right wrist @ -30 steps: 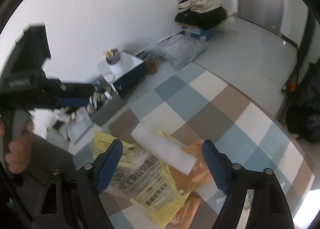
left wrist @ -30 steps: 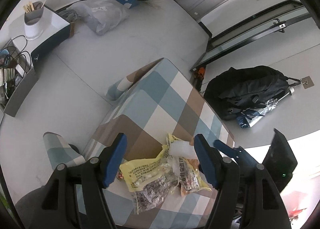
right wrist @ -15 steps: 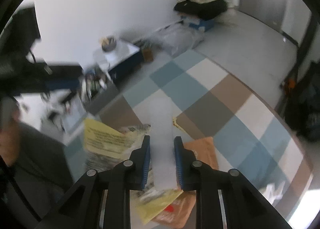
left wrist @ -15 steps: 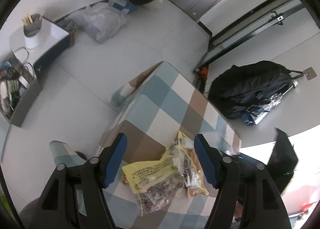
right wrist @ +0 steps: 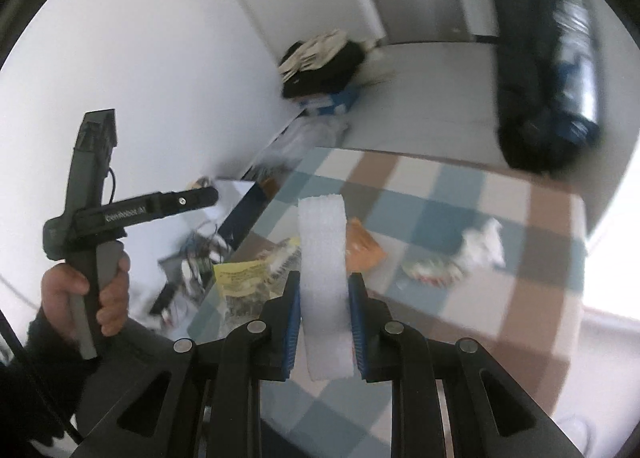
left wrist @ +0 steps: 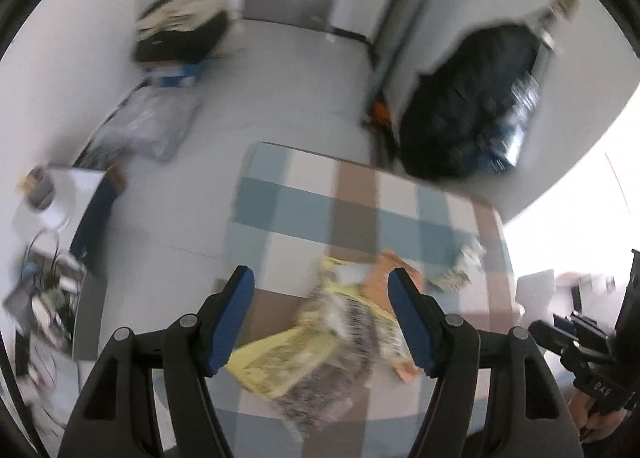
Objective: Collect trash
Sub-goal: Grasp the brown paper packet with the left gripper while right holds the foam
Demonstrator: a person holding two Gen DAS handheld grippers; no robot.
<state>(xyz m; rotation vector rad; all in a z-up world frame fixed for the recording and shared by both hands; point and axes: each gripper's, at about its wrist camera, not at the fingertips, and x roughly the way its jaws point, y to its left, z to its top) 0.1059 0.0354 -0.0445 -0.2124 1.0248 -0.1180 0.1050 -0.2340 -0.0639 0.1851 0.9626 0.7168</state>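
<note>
A: What is changing at the right gripper?
B: Its jaws, wide a moment ago, are now clamping the white foam strip between them, lifting it clear.
A: And the left gripper?
B: Hanging agape above the yellow wrappers, awaiting collection.

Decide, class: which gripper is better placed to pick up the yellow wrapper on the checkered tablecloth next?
Left. The left gripper is open and empty above the yellow wrapper, while the right gripper is already shut on the white foam strip.
</note>
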